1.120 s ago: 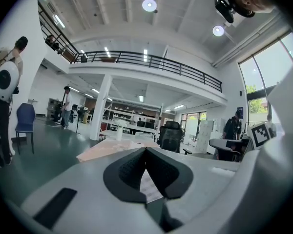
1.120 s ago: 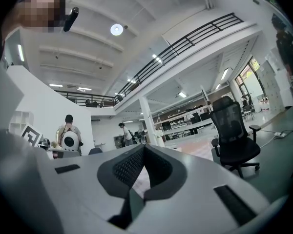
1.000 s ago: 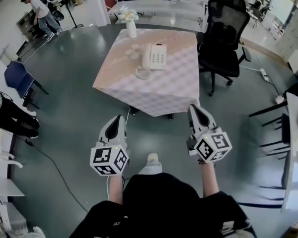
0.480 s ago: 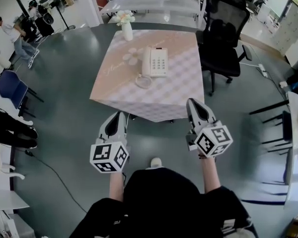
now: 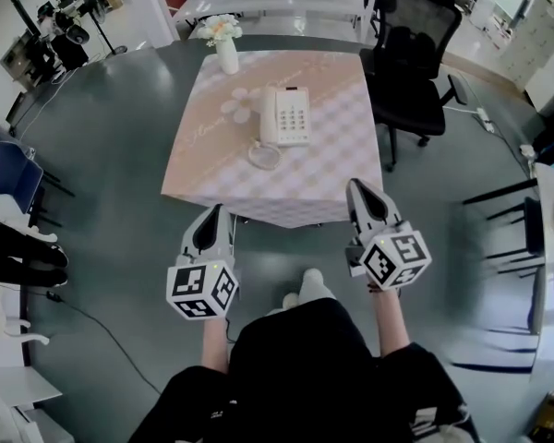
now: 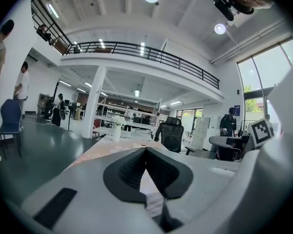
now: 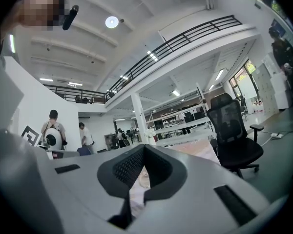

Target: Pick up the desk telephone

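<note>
**Desk telephone on checked counter: both tongs closed, nothing held**

Item 1. Desk telephone: white, lying flat near the middle of the counter. The handset sits in its cradle on the left half and the keypad is on the right half. A coiled cord loops on the cloth just beside the telephone's near end.

Item 2. Counter: square, covered with a pale pink checked cloth that hangs over the near side. A white vase of flowers stands upright at the far left corner, well apart from the telephone.

Item 3. Left tongs: jaws pressed together with nothing between them, as the left gripper view shows. They are held in front of the counter's near side, well apart from the telephone.

Item 4. Right tongs: jaws likewise together and empty in the right gripper view. They are held level with the left pair, at the counter's near right corner.

Item 5. Surroundings: a black office chair stands just beside the counter's far right side. A blue chair stands at the left on the dark floor.
</note>
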A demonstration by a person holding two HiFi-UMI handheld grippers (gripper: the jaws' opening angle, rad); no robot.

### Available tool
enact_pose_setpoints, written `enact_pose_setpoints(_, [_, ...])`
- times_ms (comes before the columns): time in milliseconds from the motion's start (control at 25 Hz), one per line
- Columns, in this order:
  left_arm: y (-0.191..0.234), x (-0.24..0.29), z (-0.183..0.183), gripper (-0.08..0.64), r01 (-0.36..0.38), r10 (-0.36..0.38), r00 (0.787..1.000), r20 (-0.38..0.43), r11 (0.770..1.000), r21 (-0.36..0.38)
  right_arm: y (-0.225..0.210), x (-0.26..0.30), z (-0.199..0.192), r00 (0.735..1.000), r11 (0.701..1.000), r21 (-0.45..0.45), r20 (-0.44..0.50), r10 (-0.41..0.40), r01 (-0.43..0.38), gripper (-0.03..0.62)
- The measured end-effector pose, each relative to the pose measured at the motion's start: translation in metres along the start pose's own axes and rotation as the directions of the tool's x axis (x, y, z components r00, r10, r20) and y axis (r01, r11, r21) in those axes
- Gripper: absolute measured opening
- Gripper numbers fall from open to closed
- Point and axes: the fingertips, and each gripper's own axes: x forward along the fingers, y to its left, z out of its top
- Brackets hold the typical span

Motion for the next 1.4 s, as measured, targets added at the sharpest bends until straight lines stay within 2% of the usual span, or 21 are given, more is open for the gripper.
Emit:
enact_pose_setpoints(200, [0.011, 0.032, -0.005, -0.002, 0.009, -0.009, 1.000, -0.012, 1.000, -0.011, -0.013, 0.032, -0.002, 1.000, 0.998, 0.058, 0.013, 0.002, -0.002, -0.008])
enact_pose_setpoints(680, [0.044, 0.137, 0.014, -0.002, -0.021, 0.020, 0.999, -0.031, 1.000, -0.023, -0.060, 0.151, -0.001, 0.998, 0.998, 0.049, -0.042, 0.038, -0.035, -0.008])
enact_pose_setpoints(880, [0.047, 0.190, 0.010, -0.001, 0.011, -0.016, 0.996, -0.083, 0.998, -0.058, -0.093, 0.200, -0.009, 0.995, 0.996, 0.075, -0.087, 0.045, -0.038, -0.008])
enact_pose_setpoints(1400, [0.057, 0.296, -0.007, 0.000, -0.027, 0.009, 0.983, -0.181, 0.995, -0.093, -0.159, 0.291, -0.025, 0.982, 0.988, 0.133, -0.161, 0.101, -0.079, -0.008])
